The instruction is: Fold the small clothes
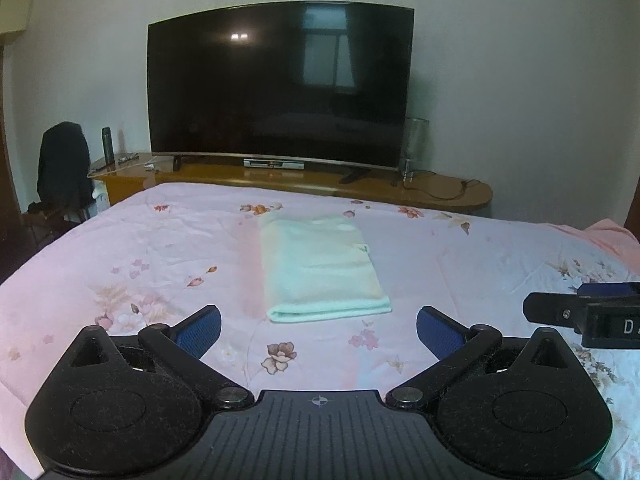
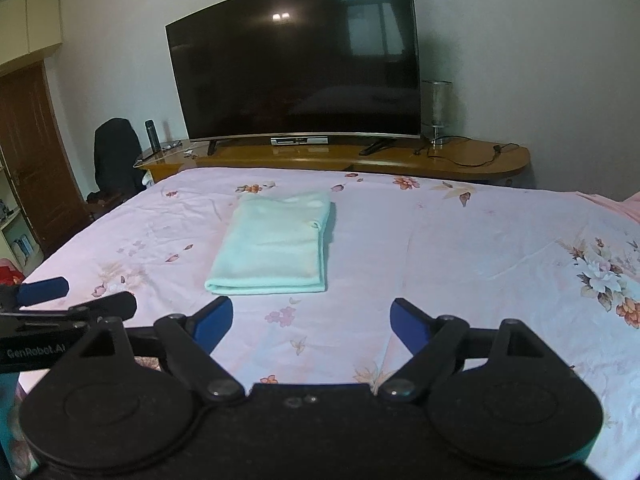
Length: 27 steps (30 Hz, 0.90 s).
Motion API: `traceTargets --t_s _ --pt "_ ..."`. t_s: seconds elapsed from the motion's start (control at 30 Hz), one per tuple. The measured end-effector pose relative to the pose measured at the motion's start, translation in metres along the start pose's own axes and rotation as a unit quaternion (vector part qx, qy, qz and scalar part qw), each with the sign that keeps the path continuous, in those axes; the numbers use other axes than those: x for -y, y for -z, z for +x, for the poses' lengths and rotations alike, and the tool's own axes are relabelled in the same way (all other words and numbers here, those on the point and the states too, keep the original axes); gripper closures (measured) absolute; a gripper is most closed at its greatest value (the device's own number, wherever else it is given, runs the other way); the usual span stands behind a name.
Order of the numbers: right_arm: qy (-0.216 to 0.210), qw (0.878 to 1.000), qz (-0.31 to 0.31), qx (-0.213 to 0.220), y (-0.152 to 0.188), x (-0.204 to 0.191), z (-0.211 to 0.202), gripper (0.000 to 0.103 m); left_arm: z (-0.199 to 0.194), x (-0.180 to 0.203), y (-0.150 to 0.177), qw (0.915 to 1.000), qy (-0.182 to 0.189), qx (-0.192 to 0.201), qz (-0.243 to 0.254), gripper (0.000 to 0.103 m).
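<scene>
A pale mint-green garment (image 1: 320, 270) lies folded into a neat rectangle on the pink floral bedspread (image 1: 140, 248). It also shows in the right wrist view (image 2: 276, 246). My left gripper (image 1: 319, 326) is open and empty, hovering just short of the garment's near edge. My right gripper (image 2: 312, 320) is open and empty, held near and to the right of the garment. The right gripper's tip shows at the left wrist view's right edge (image 1: 560, 310); the left gripper shows at the right wrist view's left edge (image 2: 60, 300).
A large dark TV (image 1: 280, 84) stands on a wooden console (image 1: 320, 180) past the foot of the bed. A dark chair (image 1: 64, 168), a bottle (image 1: 106, 144) and a glass lamp (image 2: 438, 108) stand by it. A wooden door (image 2: 32, 152) is at the left.
</scene>
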State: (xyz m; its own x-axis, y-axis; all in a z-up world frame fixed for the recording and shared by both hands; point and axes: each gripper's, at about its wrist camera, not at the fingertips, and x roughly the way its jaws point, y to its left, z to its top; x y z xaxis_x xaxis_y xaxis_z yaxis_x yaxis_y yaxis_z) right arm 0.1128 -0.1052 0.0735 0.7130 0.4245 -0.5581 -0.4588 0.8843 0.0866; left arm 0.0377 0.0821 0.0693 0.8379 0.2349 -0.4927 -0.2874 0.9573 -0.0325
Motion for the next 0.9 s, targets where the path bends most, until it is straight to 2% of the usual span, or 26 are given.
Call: traceTargets --t_s 0.9 --pt "0.008 1.000 -0.001 0.001 0.0000 -0.0026 -0.0021 0.017 -0.0054 0.0047 -0.0049 0.9999 0.003 0.010 0.010 0.000"
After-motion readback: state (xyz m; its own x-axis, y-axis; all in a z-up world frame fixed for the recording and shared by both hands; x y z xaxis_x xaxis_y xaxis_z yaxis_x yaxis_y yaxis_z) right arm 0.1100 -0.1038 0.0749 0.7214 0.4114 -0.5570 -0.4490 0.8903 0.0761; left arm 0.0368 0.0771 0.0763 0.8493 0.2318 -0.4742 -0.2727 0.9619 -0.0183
